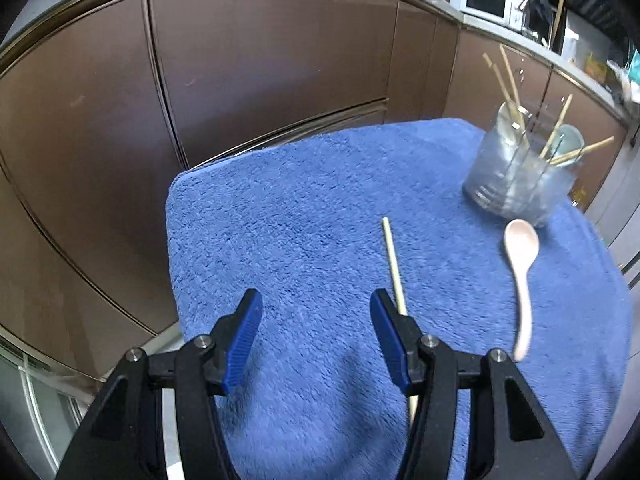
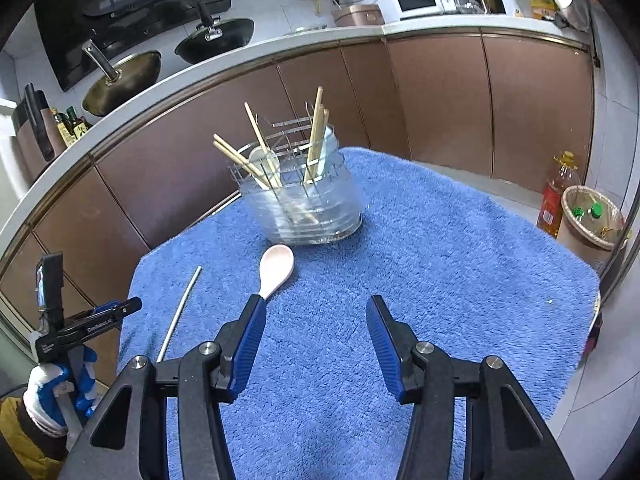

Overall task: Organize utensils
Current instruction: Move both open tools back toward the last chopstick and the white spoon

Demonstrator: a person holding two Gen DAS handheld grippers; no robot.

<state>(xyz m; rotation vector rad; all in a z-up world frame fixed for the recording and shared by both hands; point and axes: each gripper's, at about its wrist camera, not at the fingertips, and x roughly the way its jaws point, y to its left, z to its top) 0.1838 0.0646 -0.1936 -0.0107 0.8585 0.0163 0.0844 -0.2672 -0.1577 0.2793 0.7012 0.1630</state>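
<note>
Two grippers are over a table covered by a blue towel [image 2: 440, 248], and both hold nothing. In the left wrist view the left gripper [image 1: 316, 310] is at the bottom centre with its jaws wide apart, above bare towel. One chopstick [image 1: 392, 260] lies on the towel just beside the right finger [image 1: 390, 340] and passes under it, running from the middle of the frame down toward the bottom. To the right of it lies a pink spoon [image 1: 520, 264], bowl toward the top of the frame and handle pointing down.

In the right wrist view the right gripper [image 2: 316, 308] is also at the bottom centre, jaws wide apart. The spoon [image 2: 276, 268] is just above its left finger [image 2: 248, 344]; the handle end goes behind the fingertip, and I cannot tell if they touch. The chopstick [image 2: 180, 312] lies left of the spoon, near the left edge of the towel. The left gripper shows at the lower left of this frame, held by a hand in a blue and white glove [image 2: 52, 392].

A clear holder [image 2: 300, 200] stands upright on the towel above the spoon, near its far edge. Several chopsticks [image 2: 316, 136] lean in it, together with what looks like another spoon. Behind the table are brown cabinets [image 2: 440, 92].
</note>
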